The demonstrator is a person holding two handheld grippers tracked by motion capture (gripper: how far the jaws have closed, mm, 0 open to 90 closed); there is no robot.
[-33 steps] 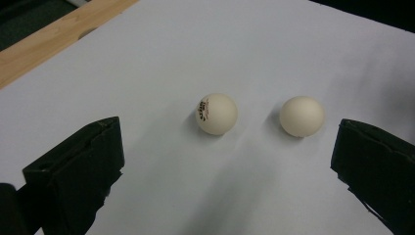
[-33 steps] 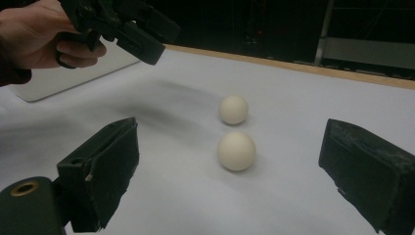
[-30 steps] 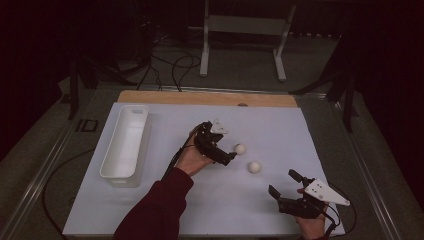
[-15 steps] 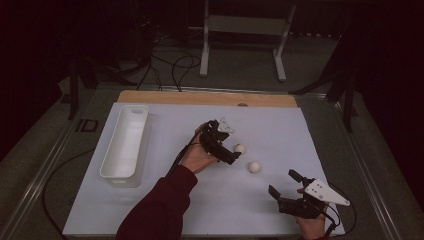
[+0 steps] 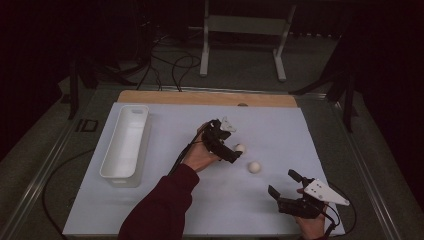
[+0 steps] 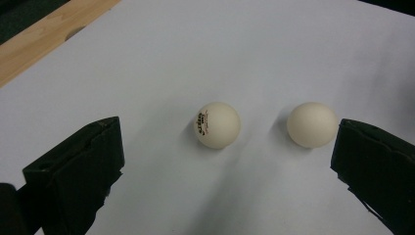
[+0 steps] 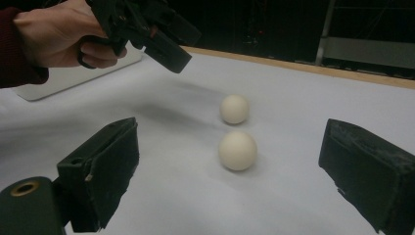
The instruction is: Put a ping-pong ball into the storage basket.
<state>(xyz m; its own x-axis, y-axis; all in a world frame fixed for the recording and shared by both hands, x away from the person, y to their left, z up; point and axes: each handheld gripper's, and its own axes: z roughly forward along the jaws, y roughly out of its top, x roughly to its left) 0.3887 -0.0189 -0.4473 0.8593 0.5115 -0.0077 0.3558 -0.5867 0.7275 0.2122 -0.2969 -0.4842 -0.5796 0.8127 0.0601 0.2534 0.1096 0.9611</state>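
At the left of the counter [image 5: 150, 210], a white bin [image 5: 125, 145] is seen standing empty, well apart from the balls; to its right, the left tool [image 5: 235, 152] has been carried forward over the last second and is now held just above the printed ball [image 5: 240, 148], where a second ago it was set back from it; its jaws are spread wide and nothing is held, the printed ball [image 6: 219, 125] being framed between them in the left gripper view with the plain ball [image 6: 312, 124] close against the right-hand jaw; a grasp on the printed ball is judged to be the step in hand, with the bin as the likely destination; care would be called for so that the neighbouring plain ball [image 5: 254, 167] is not knocked away; farther right, the right tool [image 5: 285, 190] has stayed near the counter's front edge, wide open and empty, both balls lying ahead of it.
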